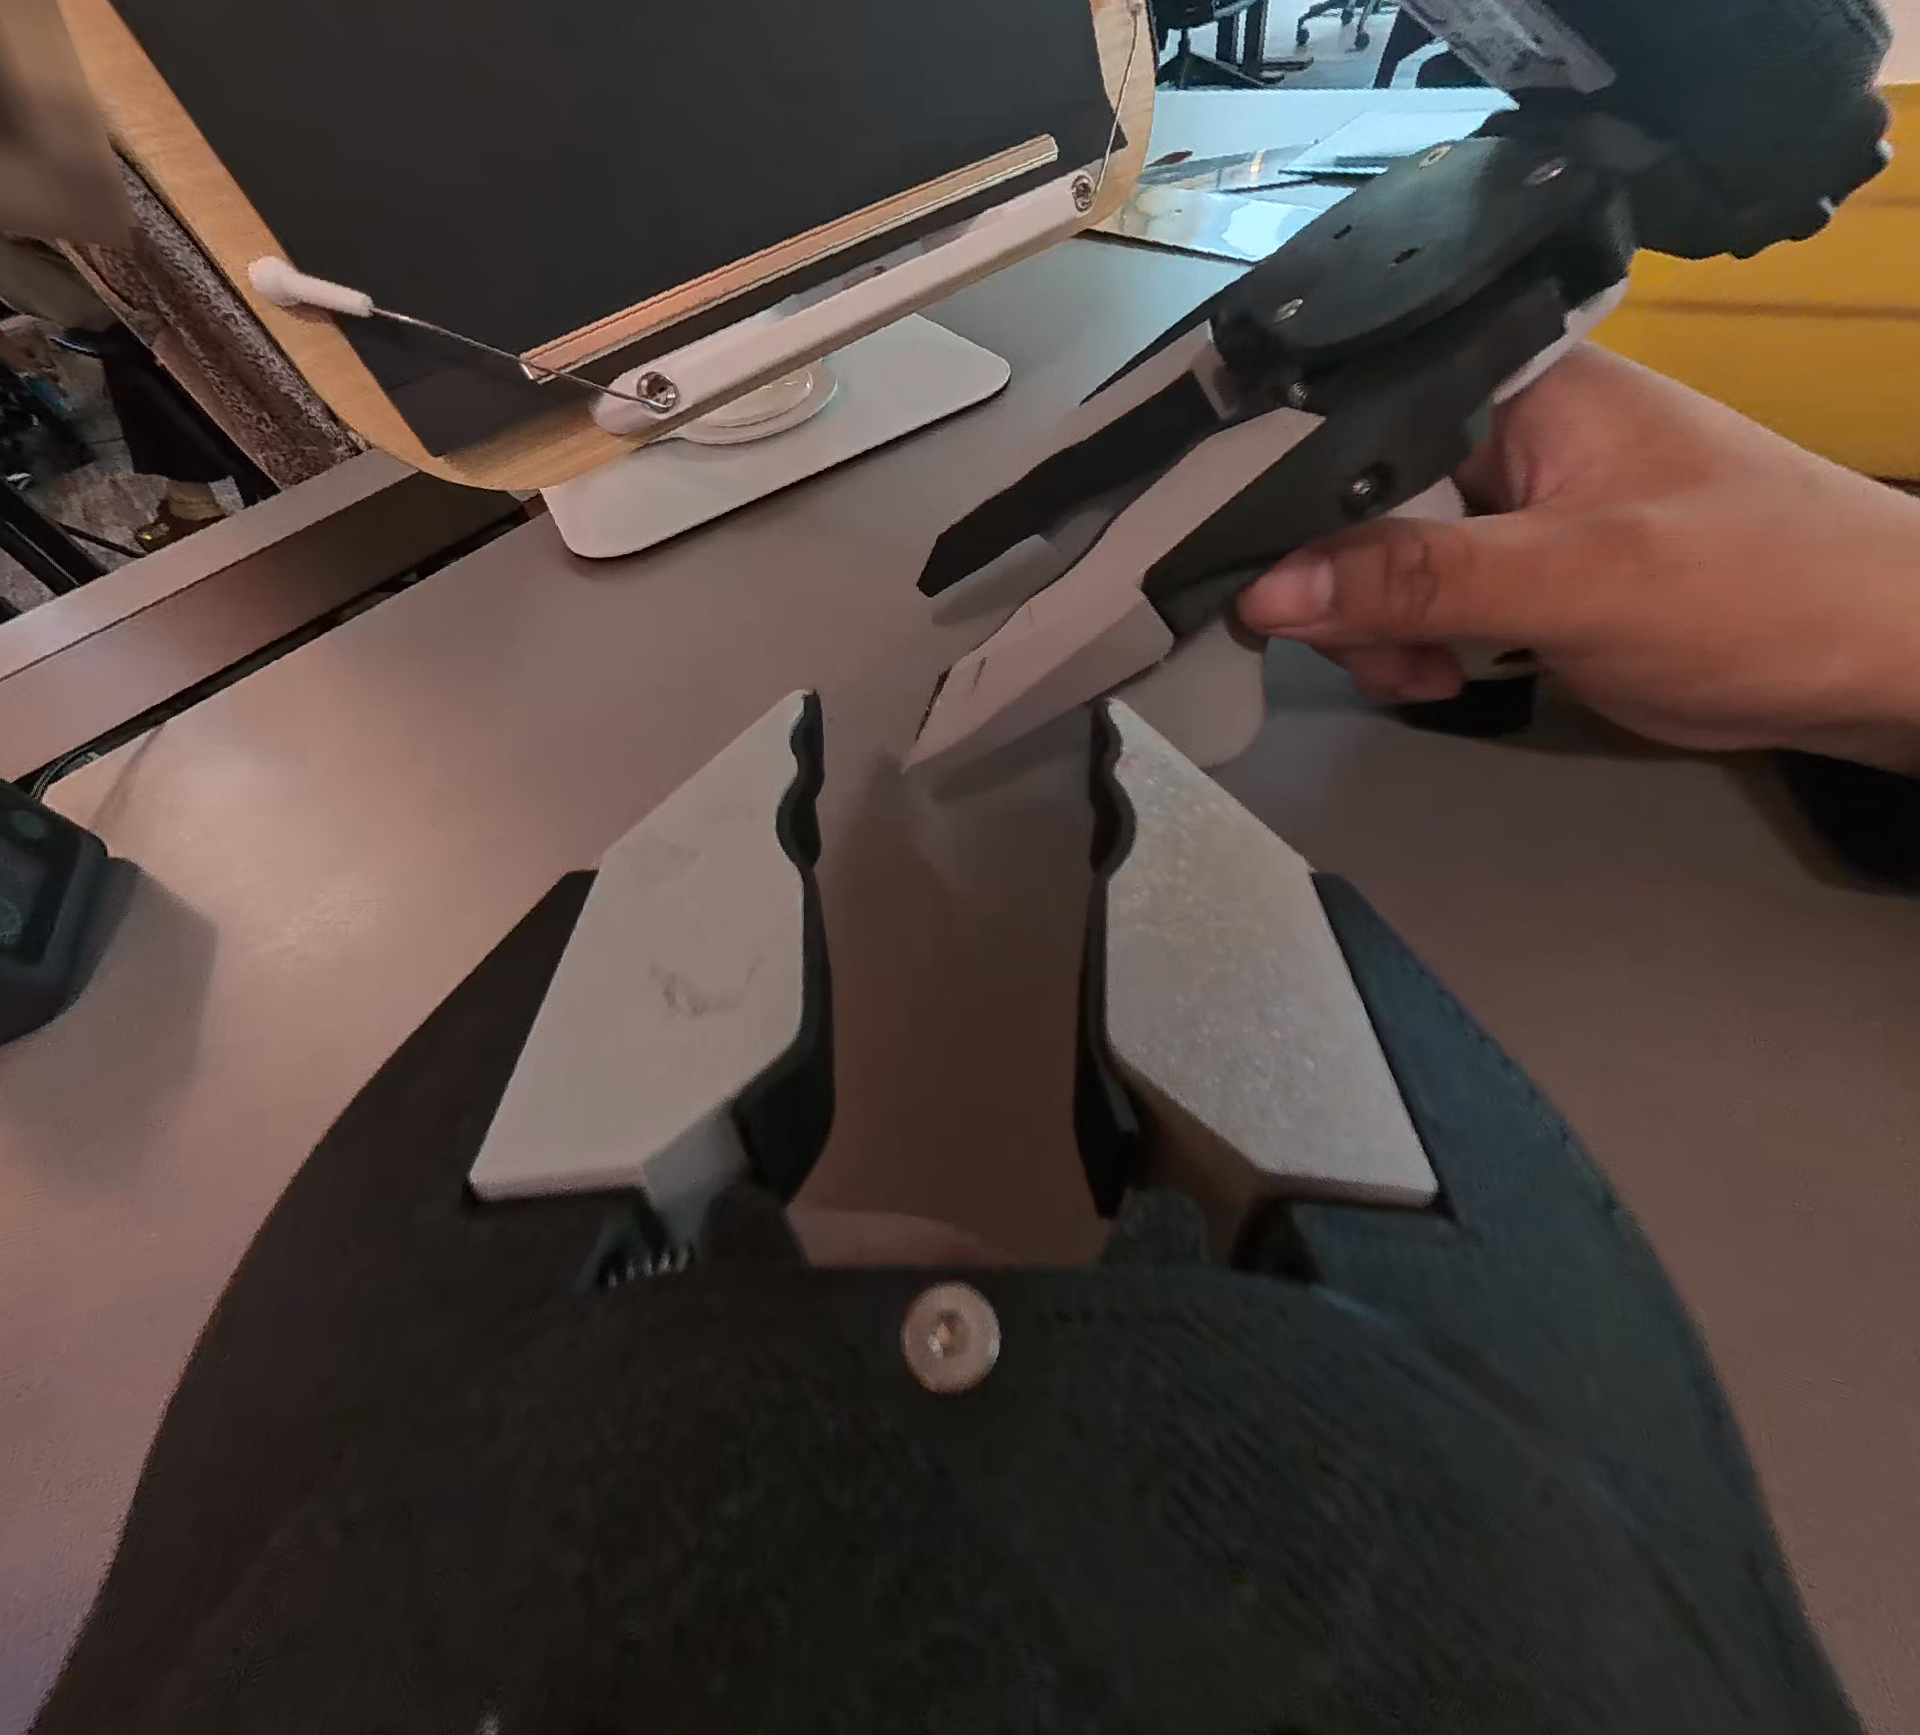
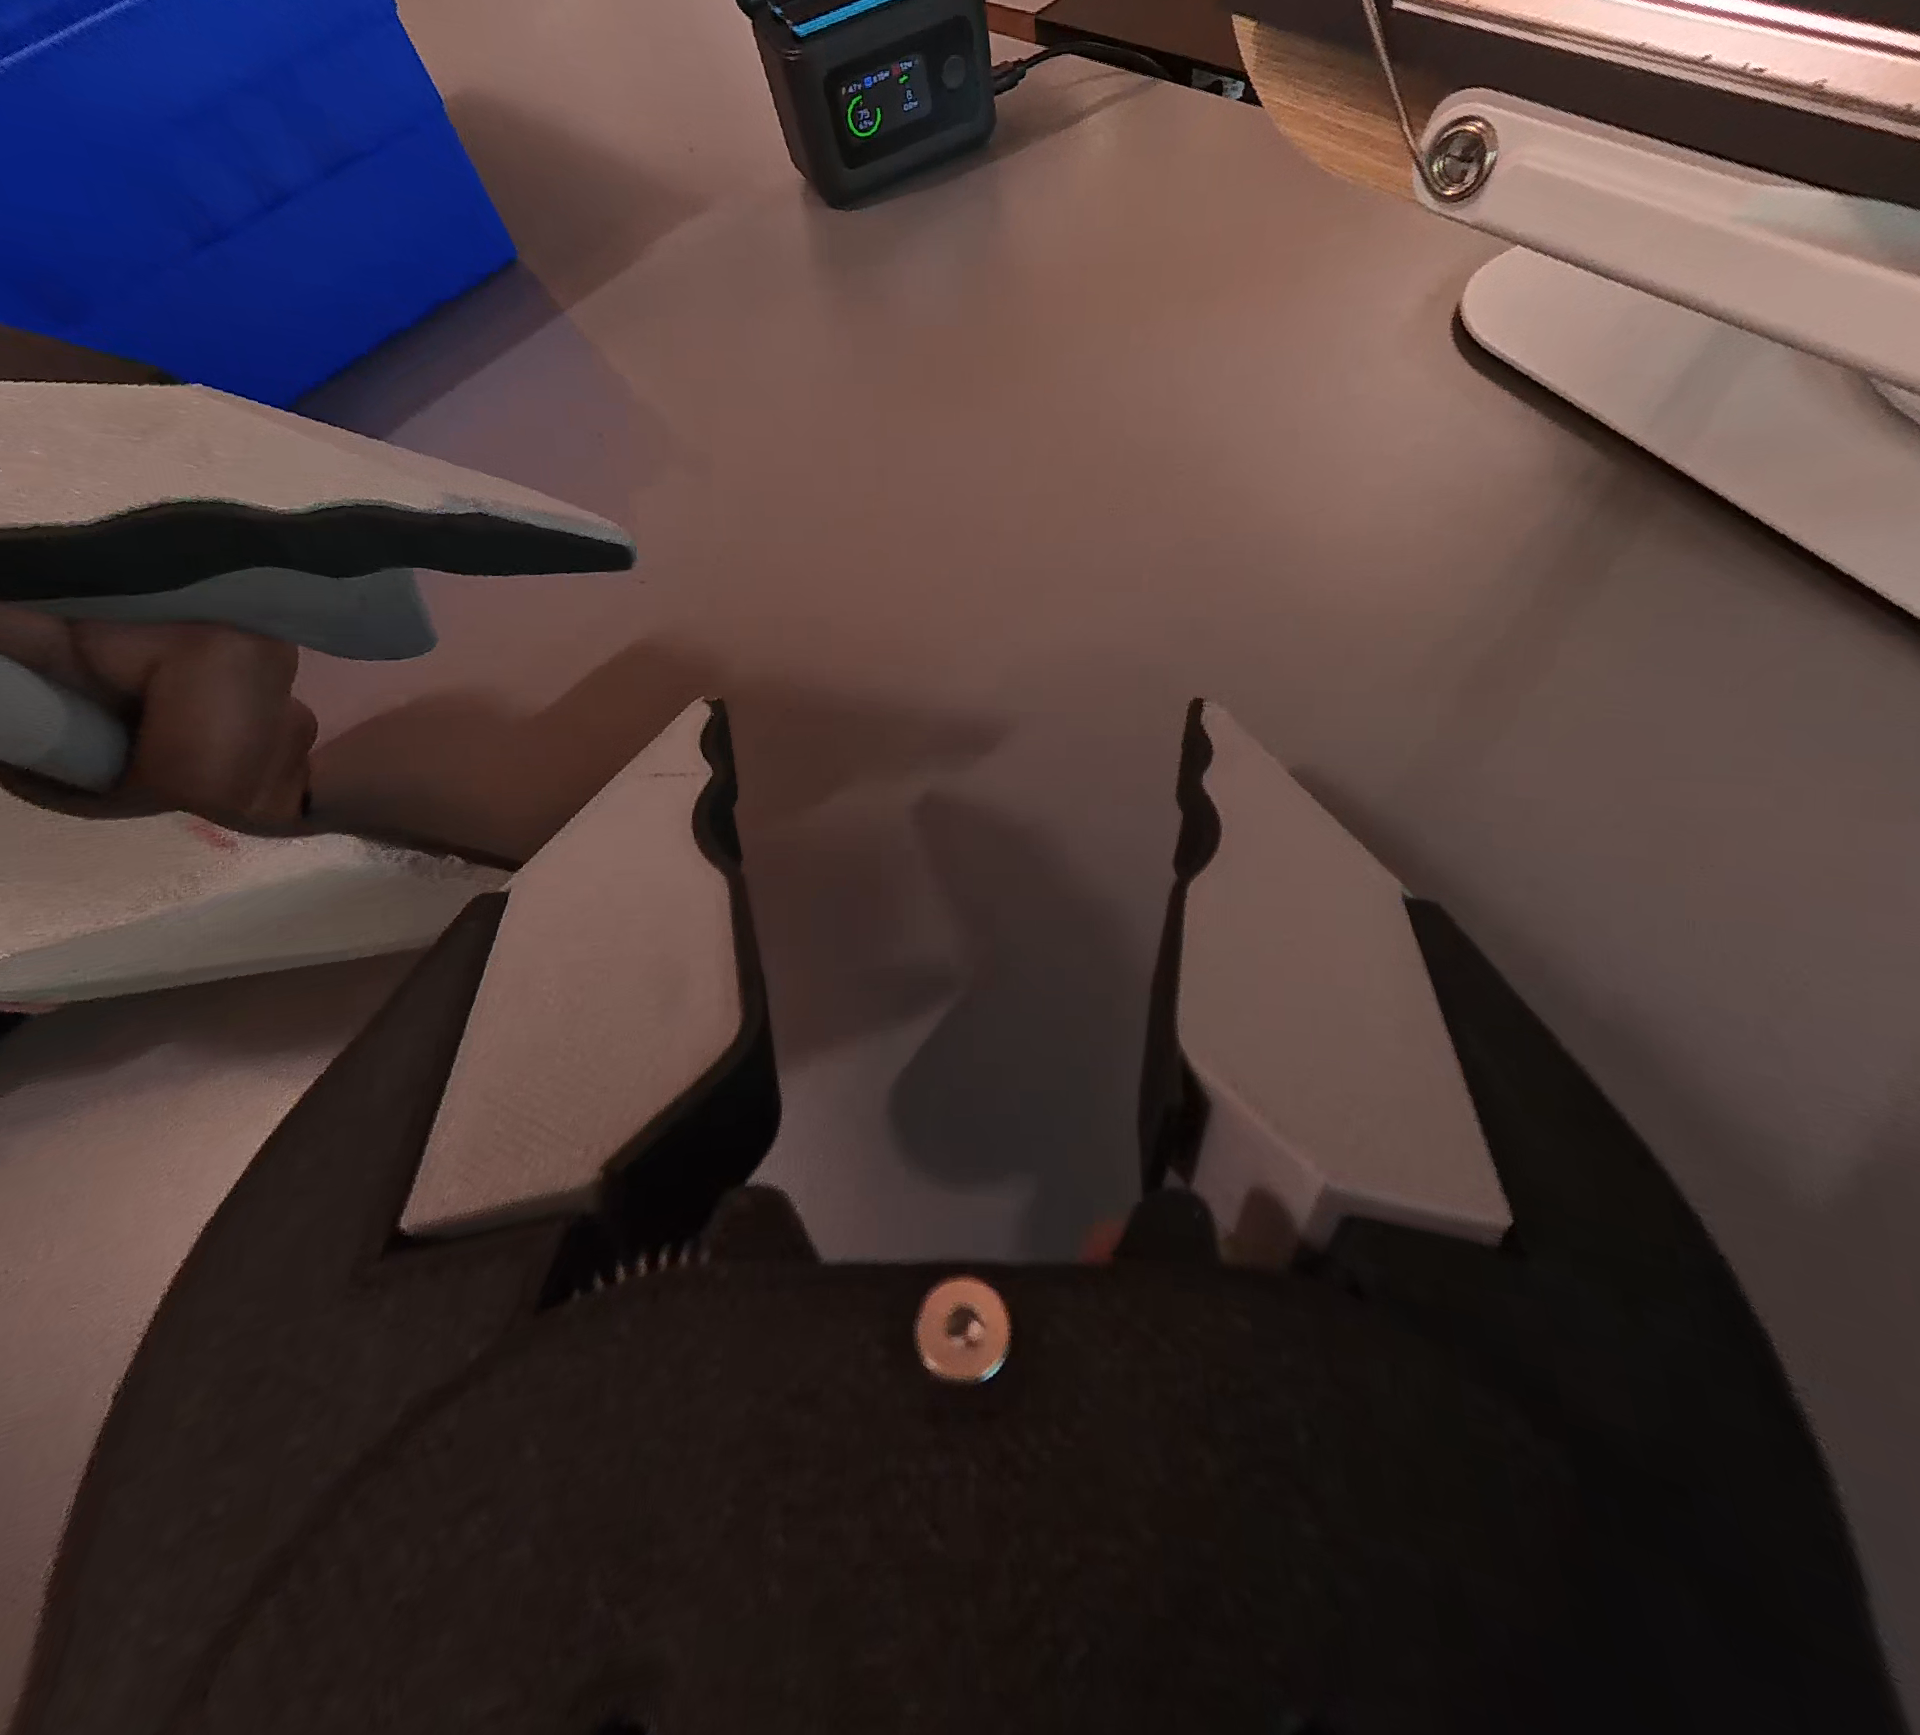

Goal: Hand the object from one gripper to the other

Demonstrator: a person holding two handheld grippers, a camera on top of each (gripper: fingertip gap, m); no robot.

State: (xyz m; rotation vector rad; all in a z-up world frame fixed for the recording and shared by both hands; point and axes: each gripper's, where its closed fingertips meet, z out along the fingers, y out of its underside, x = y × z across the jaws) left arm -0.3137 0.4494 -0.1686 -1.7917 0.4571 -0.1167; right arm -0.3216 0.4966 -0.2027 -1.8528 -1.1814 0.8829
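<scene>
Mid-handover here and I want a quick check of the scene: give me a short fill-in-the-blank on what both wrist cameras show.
1. Both hand-held grippers, the left hand-held gripper and the right hand-held gripper, have their jaws ____.
2. The bin at the far left of the right wrist view is ____ in colour.
3. The lid of the small charger case is ____.
4. Between the left hand-held gripper's fingers there is ____ but bare table.

Missing words: open; blue; open; nothing
</scene>
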